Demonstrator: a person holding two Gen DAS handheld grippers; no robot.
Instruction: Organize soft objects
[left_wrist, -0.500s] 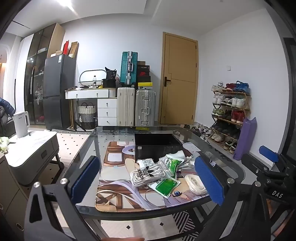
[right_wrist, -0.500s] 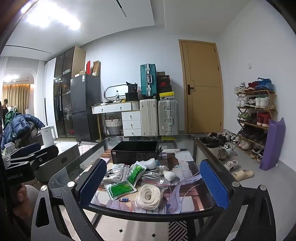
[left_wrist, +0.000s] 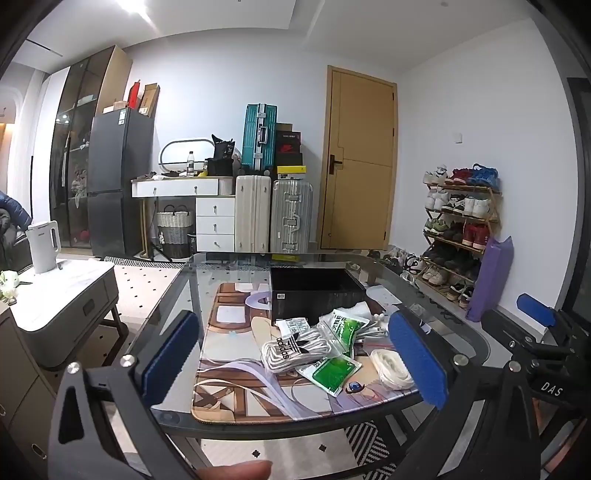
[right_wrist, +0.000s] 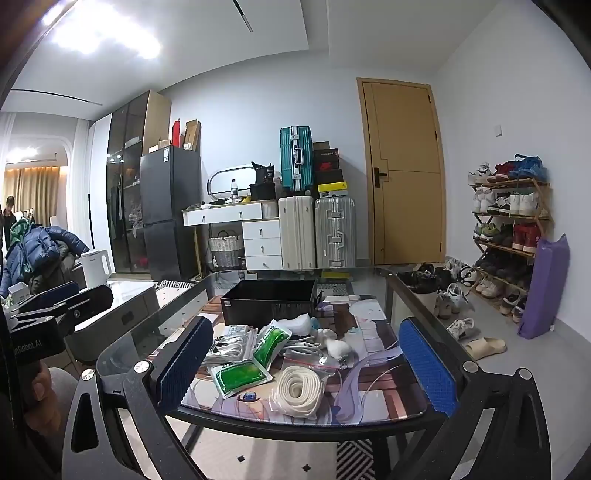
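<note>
- Soft objects lie in a loose heap at lower centre of both views, on the glass tabletop, just in front of the black bin.
- Progress: the black bin looks empty as far as its visible interior shows; nothing seems sorted yet, so nearly all of the task remains.
- Left gripper has its jaws spread wide with nothing between them; right gripper likewise, jaws wide apart and empty, both short of the pile.
- Materials: a bundle of white laces in crinkly clear plastic with a printed logo; glossy green gel packs, flat and pillowy; a coiled white band in a clear bag; fluffy cotton wads.
- A printed mat lies under the heap.
</note>
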